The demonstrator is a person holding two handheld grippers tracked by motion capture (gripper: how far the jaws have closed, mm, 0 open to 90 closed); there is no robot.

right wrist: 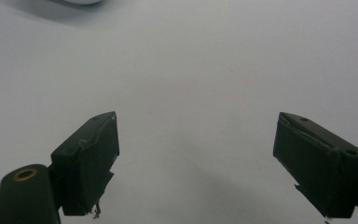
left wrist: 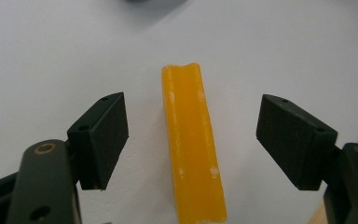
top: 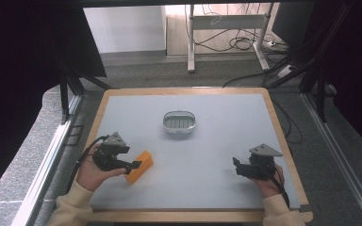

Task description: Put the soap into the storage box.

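Claw [left wrist: 193, 140] straddles orange block [left wrist: 192, 144] without touching.

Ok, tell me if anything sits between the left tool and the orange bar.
Nothing visible does. The left tool is open with the orange bar lying between its jaws on the bare grey table, gaps on both sides.

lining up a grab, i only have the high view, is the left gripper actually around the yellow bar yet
Observer: The left gripper is open with the yellow bar between its jaws, clear gaps on both sides.
Operator: is the bar lined up with the jaws
Observer: Roughly; it runs lengthwise between them, tilted slightly.
Operator: right gripper holding anything
Observer: No, the right gripper is open over bare table.
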